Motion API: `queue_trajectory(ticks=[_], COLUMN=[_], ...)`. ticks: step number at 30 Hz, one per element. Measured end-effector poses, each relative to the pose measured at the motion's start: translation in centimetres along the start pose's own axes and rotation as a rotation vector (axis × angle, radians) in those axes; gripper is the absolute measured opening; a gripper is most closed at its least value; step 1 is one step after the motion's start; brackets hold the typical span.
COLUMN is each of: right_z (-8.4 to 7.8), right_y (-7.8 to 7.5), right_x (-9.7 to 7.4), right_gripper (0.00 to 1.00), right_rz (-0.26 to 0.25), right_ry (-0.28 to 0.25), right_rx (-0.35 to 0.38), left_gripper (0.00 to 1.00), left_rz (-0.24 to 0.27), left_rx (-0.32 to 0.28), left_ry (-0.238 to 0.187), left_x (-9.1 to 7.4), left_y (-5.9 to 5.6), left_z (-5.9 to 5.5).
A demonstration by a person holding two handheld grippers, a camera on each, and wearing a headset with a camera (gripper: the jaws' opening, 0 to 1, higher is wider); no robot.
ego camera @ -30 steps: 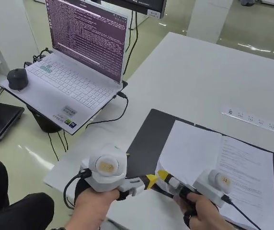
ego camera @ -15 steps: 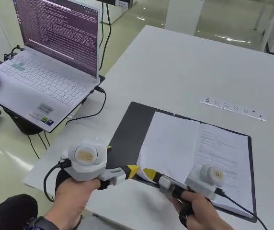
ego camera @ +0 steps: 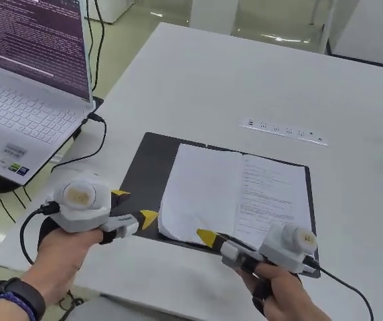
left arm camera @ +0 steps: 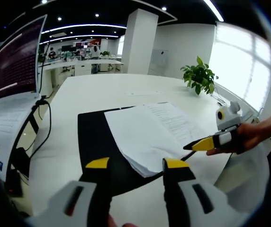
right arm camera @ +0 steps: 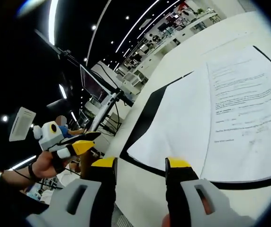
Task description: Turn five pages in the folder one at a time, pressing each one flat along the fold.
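Note:
A black folder (ego camera: pixel 144 167) lies open on the white table (ego camera: pixel 245 73). A blank white page (ego camera: pixel 201 190) rests on its left half, its near corner slightly raised; a printed page (ego camera: pixel 275 194) covers the right half. My left gripper (ego camera: pixel 134 206) is open, just left of the folder's near edge, over the black cover (left arm camera: pixel 95 137). My right gripper (ego camera: pixel 208 237) is open at the folder's near edge, below the blank page's corner (right arm camera: pixel 173 137). Nothing sits between either pair of jaws. The left gripper view has its own gripper (left arm camera: pixel 136 163) and the right gripper (left arm camera: pixel 204 143).
An open laptop (ego camera: pixel 24 100) stands on a stand at the left, beyond the table's edge, with cables (ego camera: pixel 91 144) trailing toward the folder. A white power strip (ego camera: pixel 282 129) lies behind the folder. A potted plant (left arm camera: pixel 199 75) stands at the far end.
The head camera has swung right. The two grippers, tips nearly touching before, have drawn apart, the left one moving left. The raised page has settled lower onto the left side.

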State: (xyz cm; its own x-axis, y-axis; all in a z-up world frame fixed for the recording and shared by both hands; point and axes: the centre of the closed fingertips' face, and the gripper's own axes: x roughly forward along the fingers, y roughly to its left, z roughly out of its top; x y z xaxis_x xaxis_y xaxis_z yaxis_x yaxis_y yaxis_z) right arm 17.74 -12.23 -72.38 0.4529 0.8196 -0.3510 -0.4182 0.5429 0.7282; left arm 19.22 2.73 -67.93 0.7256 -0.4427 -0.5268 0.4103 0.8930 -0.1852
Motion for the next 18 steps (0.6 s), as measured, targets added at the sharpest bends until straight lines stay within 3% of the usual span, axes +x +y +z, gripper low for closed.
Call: queue_trajectory(ticks=[7,18], right_z=[0.9,0.8], right_y=[-1.9,-4.4], right_x=[-3.2,-6.4], right_gripper=[0.38,0.35], right_rz=[-0.050,-0.101], right_ry=[-0.041,-0.060], right_rx=[0.017,0.046], left_gripper=[0.25,0.11], left_rz=[-0.035,-0.080], left_rx=[0.001,0.011], left_ry=[0.038,0.102], left_x=[2.1,5.5], left_y=[-1.0,-2.2], left_z=[-0.5,-1.5])
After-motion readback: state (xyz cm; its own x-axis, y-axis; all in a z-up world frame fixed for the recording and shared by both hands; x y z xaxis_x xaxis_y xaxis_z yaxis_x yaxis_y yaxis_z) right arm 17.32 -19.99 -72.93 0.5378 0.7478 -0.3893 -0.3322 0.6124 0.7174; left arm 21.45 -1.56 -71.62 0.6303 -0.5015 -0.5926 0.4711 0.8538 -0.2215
